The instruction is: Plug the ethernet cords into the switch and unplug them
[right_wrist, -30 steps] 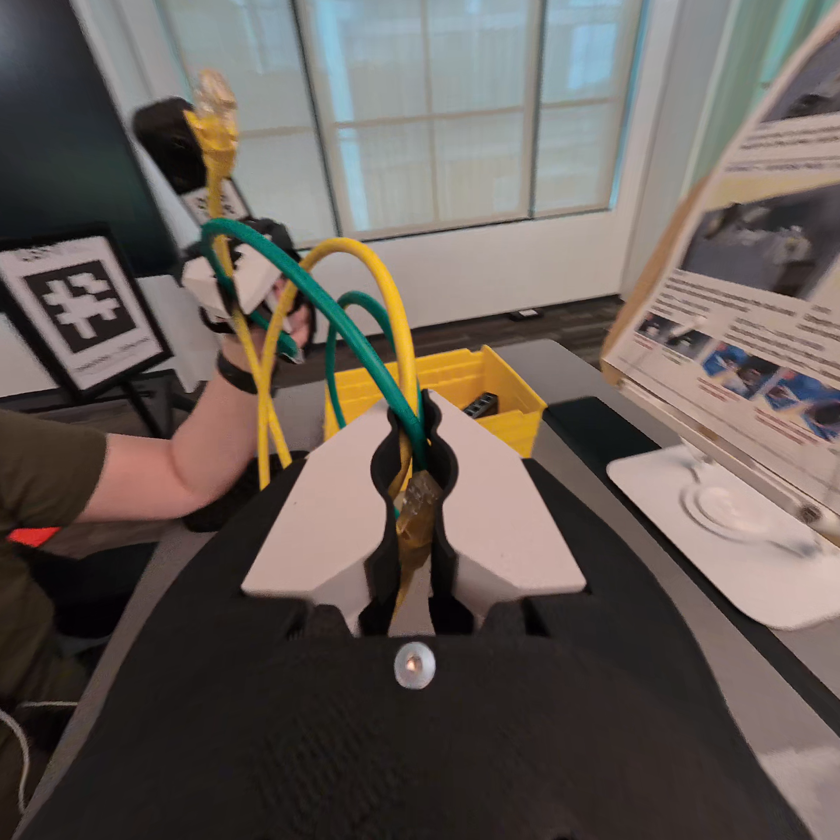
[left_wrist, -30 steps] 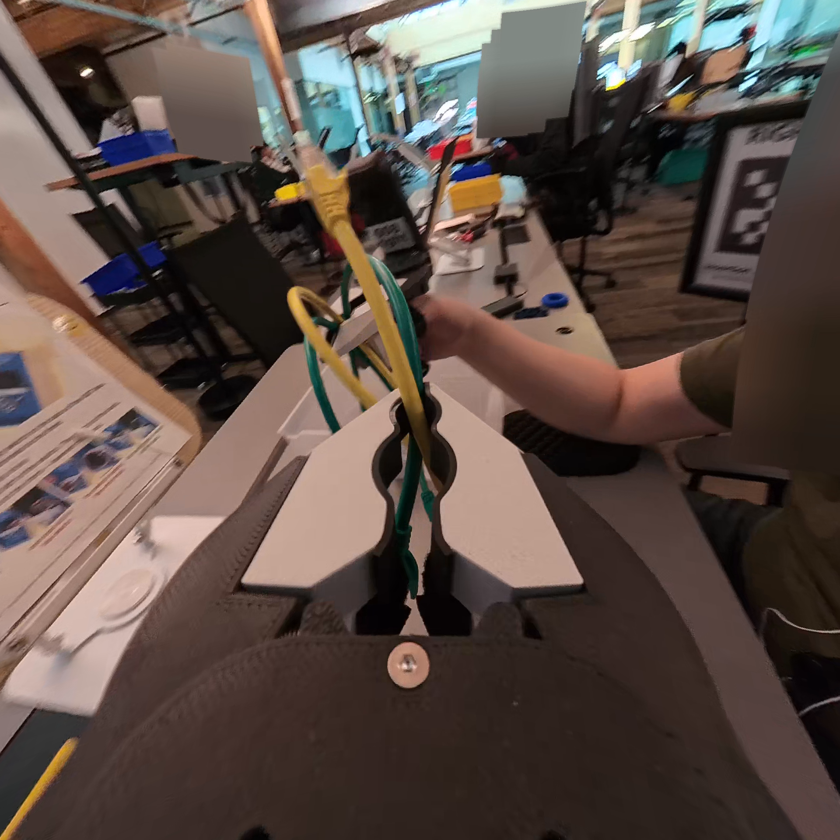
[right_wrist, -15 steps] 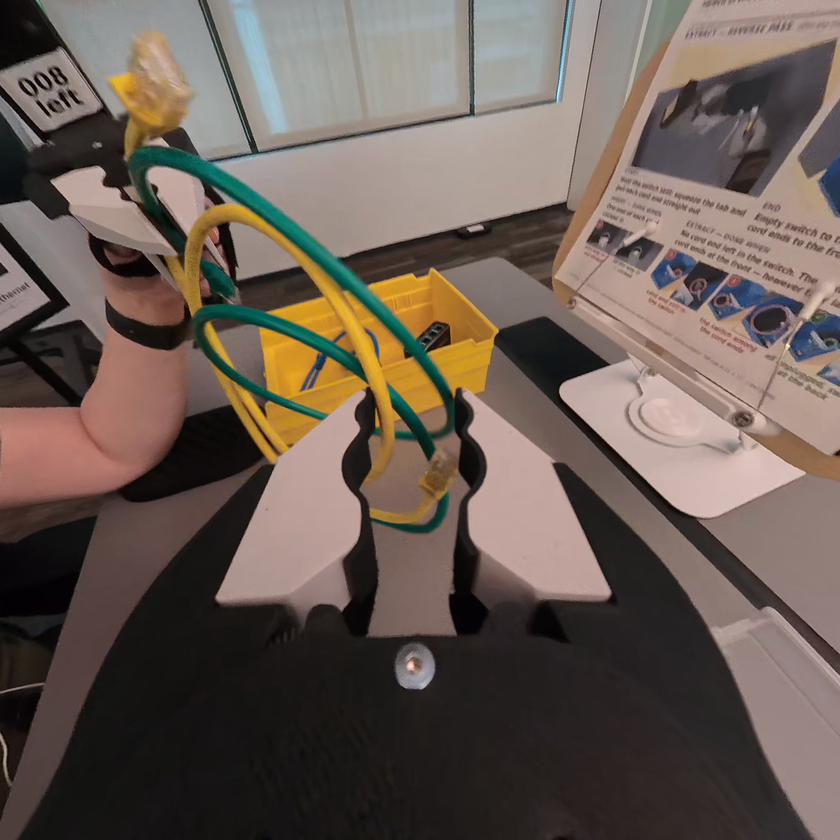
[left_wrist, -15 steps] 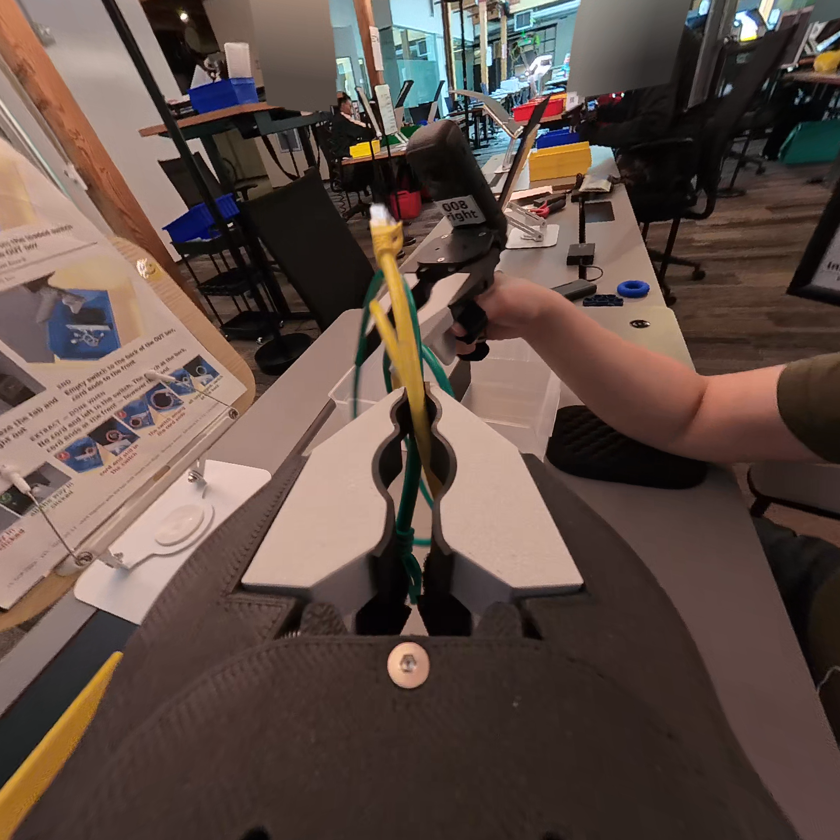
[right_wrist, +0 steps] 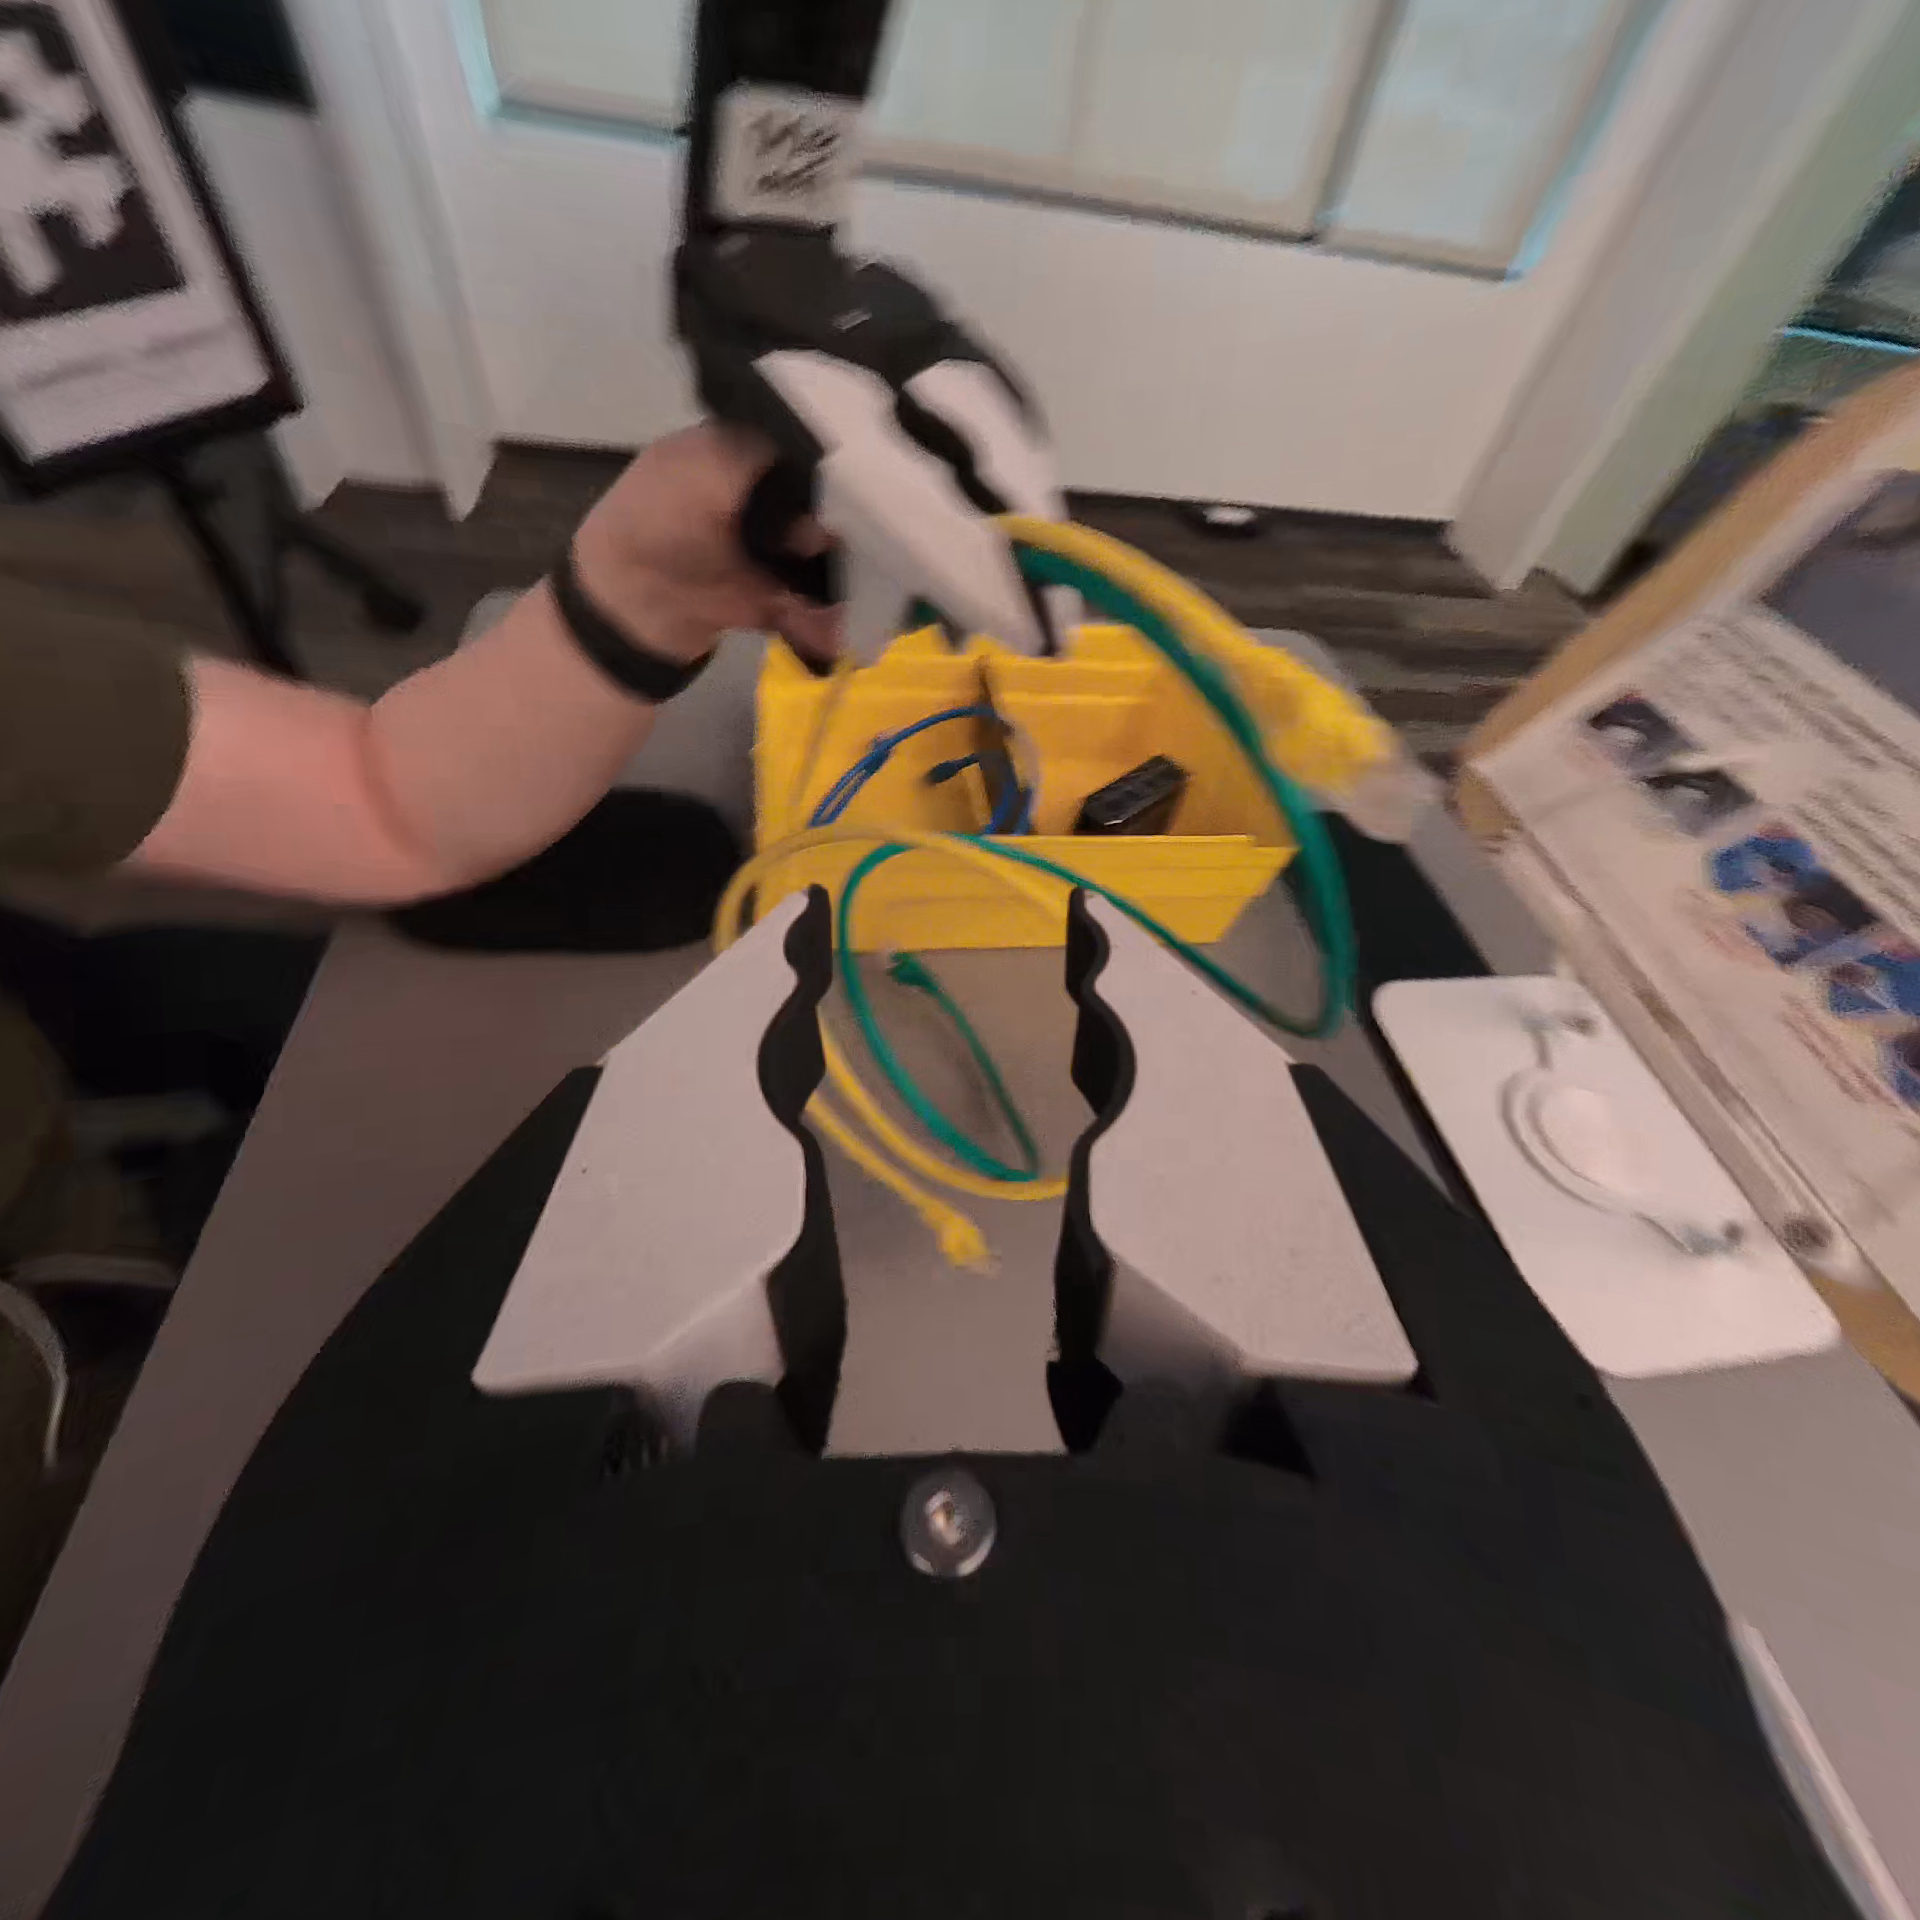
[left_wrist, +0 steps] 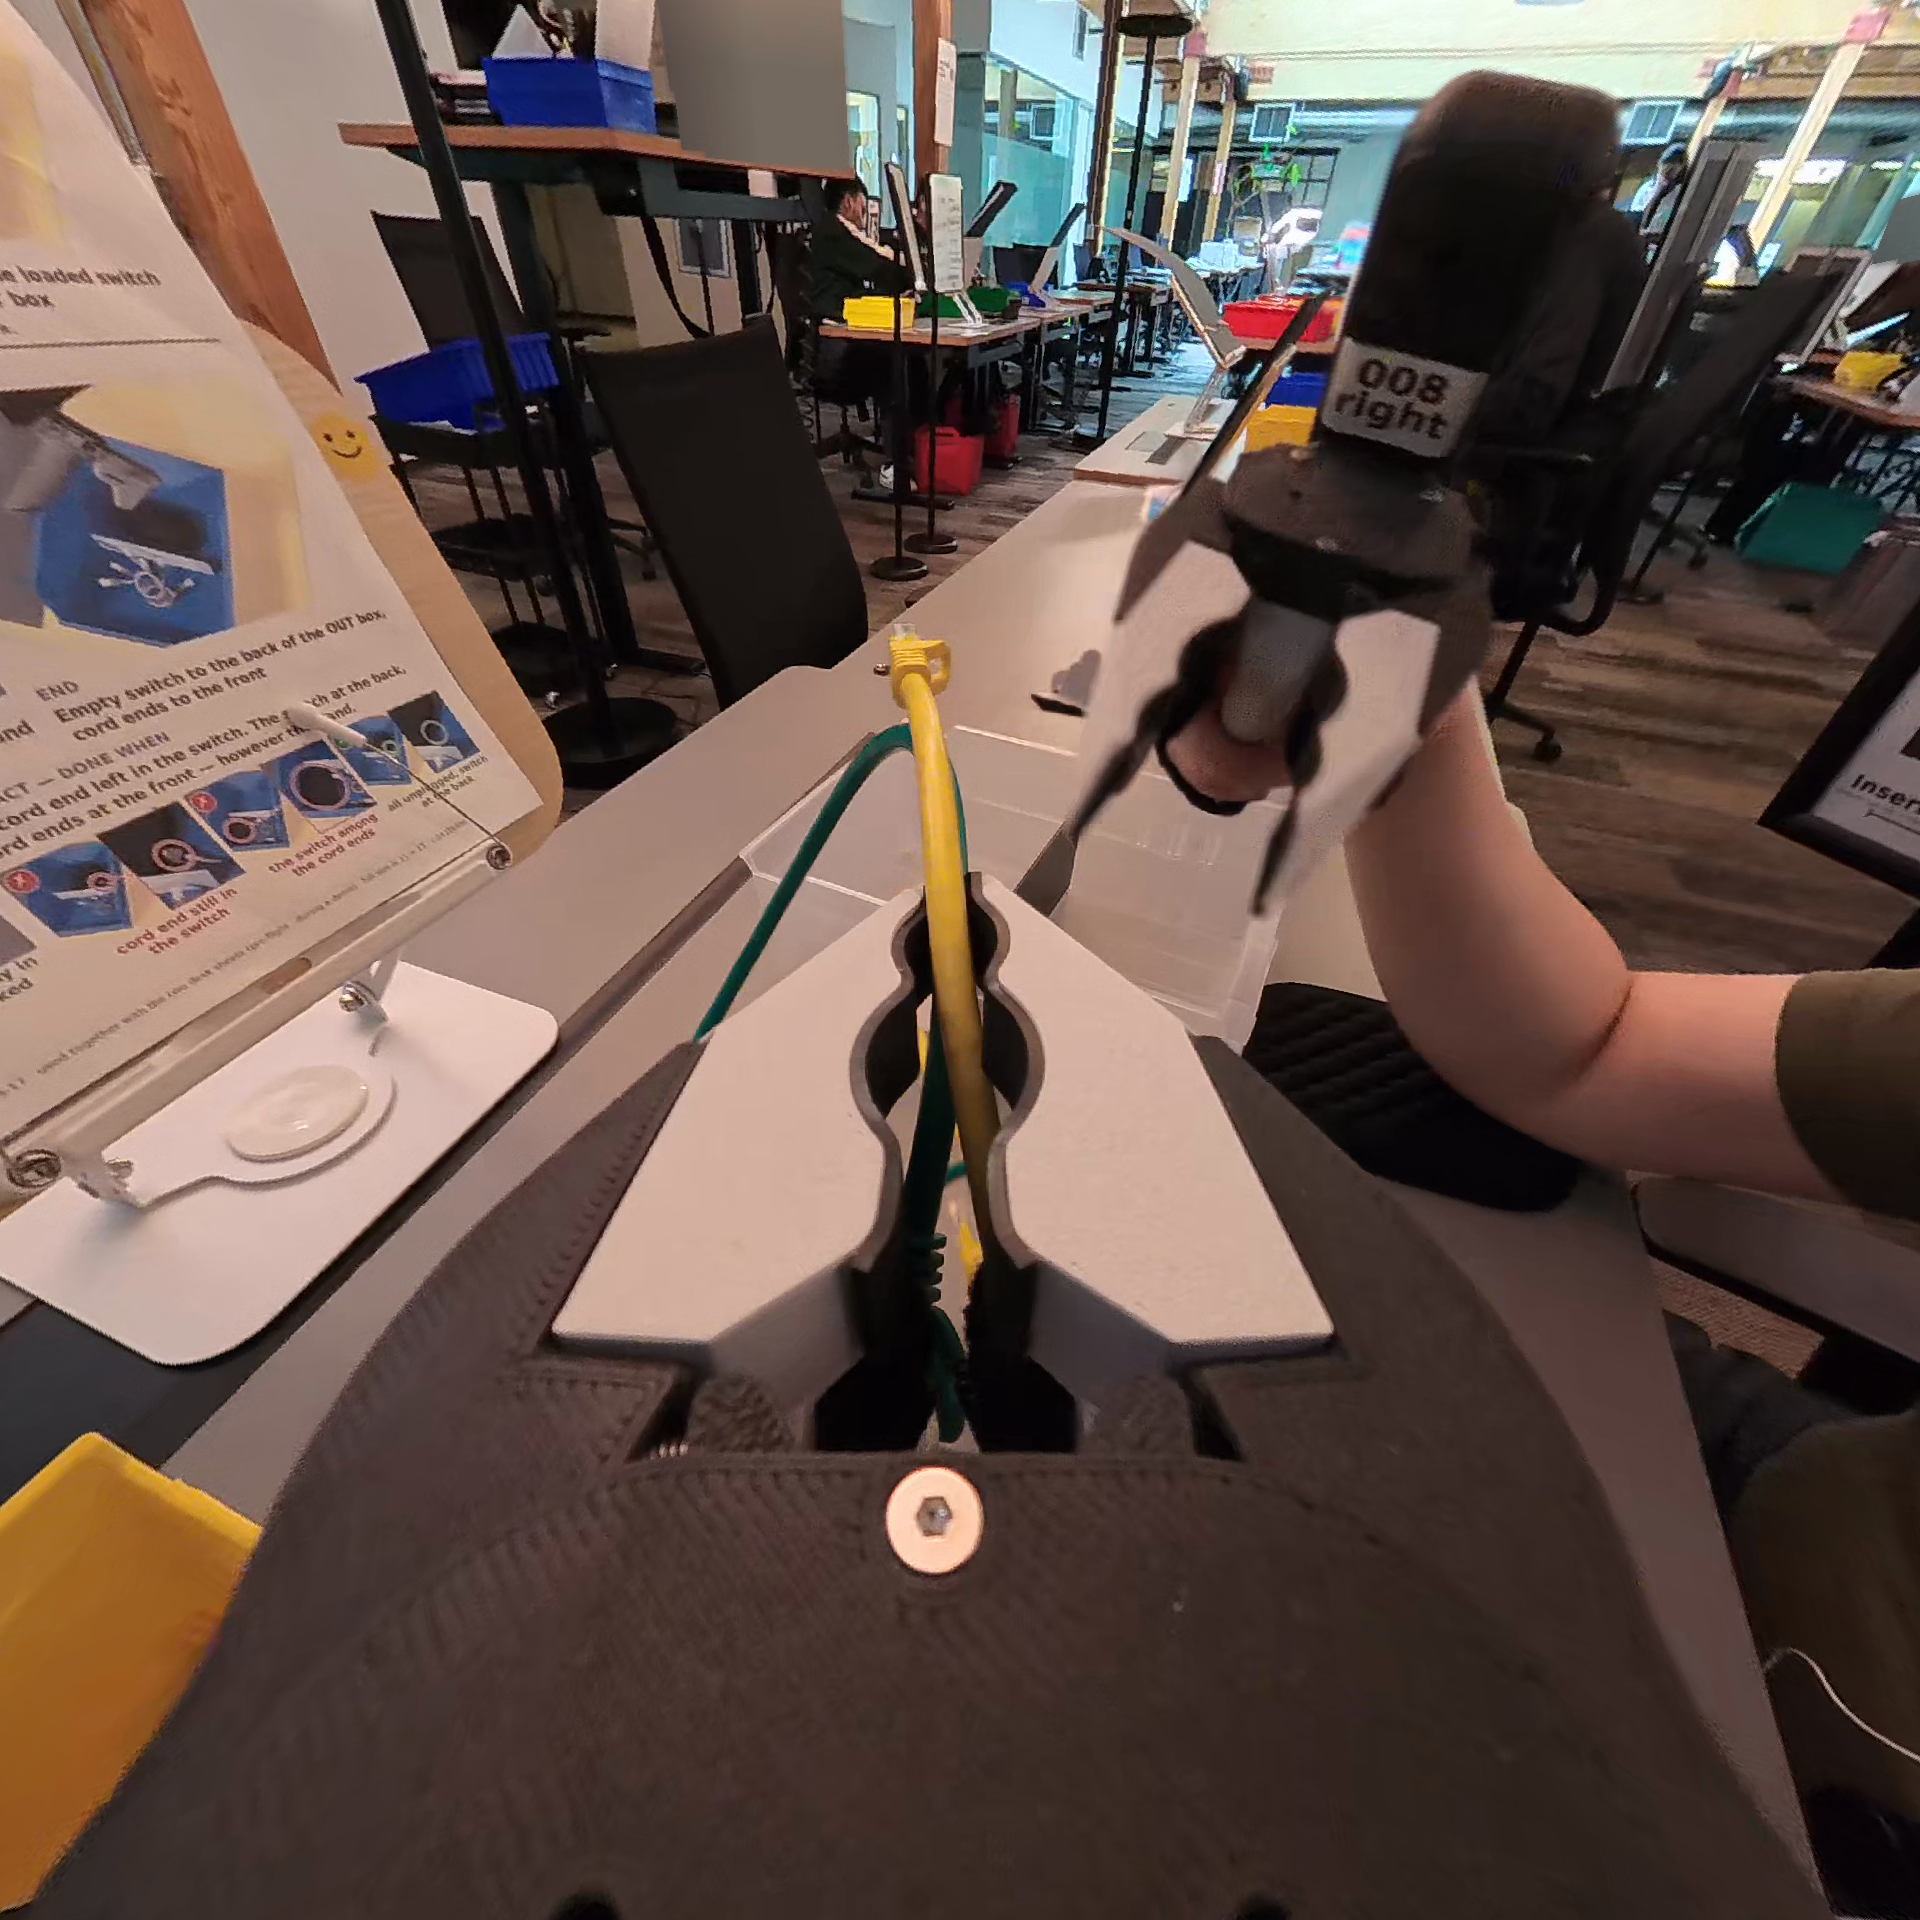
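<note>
Viewing the grey desk (right_wrist: pixel 436 1039) first, I note the yellow bin (right_wrist: pixel 1039 894) at frame centre, with the black switch (right_wrist: pixel 1130 795) inside its right compartment. My left gripper (left_wrist: pixel 943 935) is clamped on the yellow cord (left_wrist: pixel 935 790) and green cord (left_wrist: pixel 800 862). My right gripper (right_wrist: pixel 940 935) stands wide apart, holding nothing, cord loops draped below.

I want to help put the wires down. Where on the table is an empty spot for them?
There is bare grey table left of the right gripper, by the dark pad. Another free strip runs between the sign stand's white base and the clear bin. Straight ahead, it is crowded: yellow cord and green cord loops lie before the yellow bin.
</note>
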A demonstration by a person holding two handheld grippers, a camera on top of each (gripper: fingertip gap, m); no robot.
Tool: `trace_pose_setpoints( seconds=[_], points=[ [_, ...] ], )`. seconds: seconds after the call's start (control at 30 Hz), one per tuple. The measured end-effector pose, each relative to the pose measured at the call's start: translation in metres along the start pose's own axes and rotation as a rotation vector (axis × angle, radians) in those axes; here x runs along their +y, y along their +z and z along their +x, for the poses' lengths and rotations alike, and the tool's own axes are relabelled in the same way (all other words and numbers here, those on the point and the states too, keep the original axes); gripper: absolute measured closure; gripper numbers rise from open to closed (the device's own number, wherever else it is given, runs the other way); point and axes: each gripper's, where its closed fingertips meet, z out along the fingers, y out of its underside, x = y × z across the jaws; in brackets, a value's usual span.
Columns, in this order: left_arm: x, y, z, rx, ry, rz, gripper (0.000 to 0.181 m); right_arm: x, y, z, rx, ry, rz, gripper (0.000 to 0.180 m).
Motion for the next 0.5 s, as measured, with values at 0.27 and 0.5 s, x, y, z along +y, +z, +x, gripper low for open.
trace_pose_setpoints(
  seconds=[0.27, 0.5],
  points=[
    [-0.01, -0.006, -0.009, -0.074, -0.019, 0.062, 0.178, 0.025, 0.054, -0.043, -0.075, -0.194, -0.2, 0.134],
    [-0.016, -0.005, -0.015, -0.131, -0.054, 0.11, 0.178, 0.033, 0.101, -0.028, 0.007, 0.206, -0.167, 0.127]
  ],
)
